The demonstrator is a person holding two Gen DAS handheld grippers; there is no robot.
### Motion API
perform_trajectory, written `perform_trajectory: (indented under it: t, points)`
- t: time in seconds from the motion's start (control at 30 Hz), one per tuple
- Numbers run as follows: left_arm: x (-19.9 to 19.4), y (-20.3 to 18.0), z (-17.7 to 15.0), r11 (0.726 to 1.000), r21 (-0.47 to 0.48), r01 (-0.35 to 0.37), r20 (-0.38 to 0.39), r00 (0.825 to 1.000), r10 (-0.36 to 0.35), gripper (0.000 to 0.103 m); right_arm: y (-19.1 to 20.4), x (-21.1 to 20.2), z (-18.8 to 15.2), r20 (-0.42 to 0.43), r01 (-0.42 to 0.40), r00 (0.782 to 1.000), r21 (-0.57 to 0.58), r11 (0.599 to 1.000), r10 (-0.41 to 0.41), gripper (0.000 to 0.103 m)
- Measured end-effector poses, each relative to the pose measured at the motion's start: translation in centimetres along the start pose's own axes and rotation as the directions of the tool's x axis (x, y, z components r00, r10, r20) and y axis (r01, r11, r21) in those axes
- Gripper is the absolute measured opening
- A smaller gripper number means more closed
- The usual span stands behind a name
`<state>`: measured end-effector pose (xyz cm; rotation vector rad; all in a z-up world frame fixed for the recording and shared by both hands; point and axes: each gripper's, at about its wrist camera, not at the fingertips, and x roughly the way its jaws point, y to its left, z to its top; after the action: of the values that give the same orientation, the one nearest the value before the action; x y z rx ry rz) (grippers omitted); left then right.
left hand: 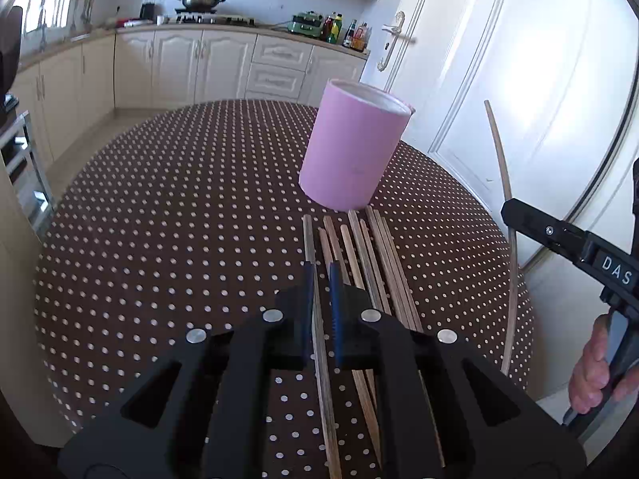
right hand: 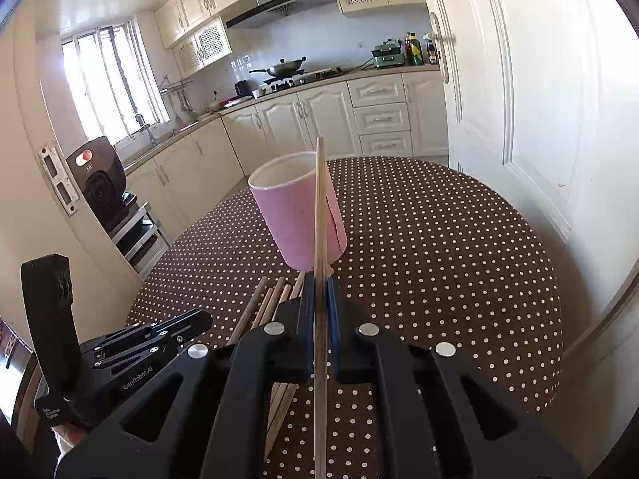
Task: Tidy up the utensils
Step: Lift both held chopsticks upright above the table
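A pink cup [left hand: 351, 147] [right hand: 295, 215] stands upright on the dotted table [left hand: 179, 219] [right hand: 439, 259]. Several wooden chopsticks [left hand: 371, 263] [right hand: 271, 299] lie side by side in front of it. My left gripper [left hand: 321, 269] [right hand: 205, 319] hovers over their left side, its blue pads a narrow slit apart and gripping nothing. A dark chopstick [left hand: 306, 235] on the table shows through the slit. My right gripper [right hand: 319, 279] [left hand: 505, 211] is shut on one pale chopstick [right hand: 319, 199] [left hand: 501, 151], which is lifted and points past the cup's rim. A hand [left hand: 591, 367] holds that gripper's handle.
A white door [left hand: 519, 99] [right hand: 519, 139] stands close to the table's right edge. Beyond the left edge are a black device [right hand: 100, 183] on a metal rack [right hand: 135, 235], then kitchen cabinets [left hand: 179, 68] along the far wall. Bare tablecloth lies left and right of the cup.
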<state>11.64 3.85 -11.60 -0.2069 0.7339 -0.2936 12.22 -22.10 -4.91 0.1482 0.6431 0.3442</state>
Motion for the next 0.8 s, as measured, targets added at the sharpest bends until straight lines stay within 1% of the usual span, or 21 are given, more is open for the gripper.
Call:
perform_trajectory:
  t: [0.1,0.17,0.3,0.43,0.53,0.7,0.8]
  points:
    - [0.9,0.1,0.0,1.000,-0.001,-0.011,-0.032,0.999,0.011,0.011,-0.1,0.5,0.0,-0.017,0.003,1.000,0.004,1.000,-0.003,0.005]
    - [1.4,0.0,0.0,1.000,0.003,-0.011,-0.047,0.999,0.012,0.016,0.0,0.8,0.0,-0.027,0.003,1.000,0.007,1.000,-0.003,0.005]
    - [2.4,-0.4,-0.1,1.000,0.011,-0.023,-0.080,0.997,0.024,0.016,-0.2,1.4,0.1,-0.045,0.009,0.999,0.011,1.000,-0.008,0.005]
    - [3.8,-0.5,0.0,0.997,0.024,-0.078,-0.116,0.990,0.080,0.016,-0.1,2.0,0.1,-0.062,0.013,0.998,0.017,1.000,-0.011,0.006]
    - [4.5,-0.9,0.0,0.994,0.048,-0.094,-0.128,0.987,0.099,0.016,-0.2,2.4,0.0,-0.071,0.010,0.997,0.018,1.000,-0.009,0.006]
    - [5.3,-2.3,0.2,0.977,0.137,-0.165,-0.132,0.974,0.183,0.015,-0.3,3.4,-0.2,-0.095,0.014,0.995,0.023,1.000,-0.012,0.006]
    - [5.6,-2.4,0.5,0.978,0.124,-0.168,-0.147,0.972,0.185,0.015,-0.3,3.8,-0.2,-0.106,0.013,0.994,0.029,0.999,-0.009,0.006]
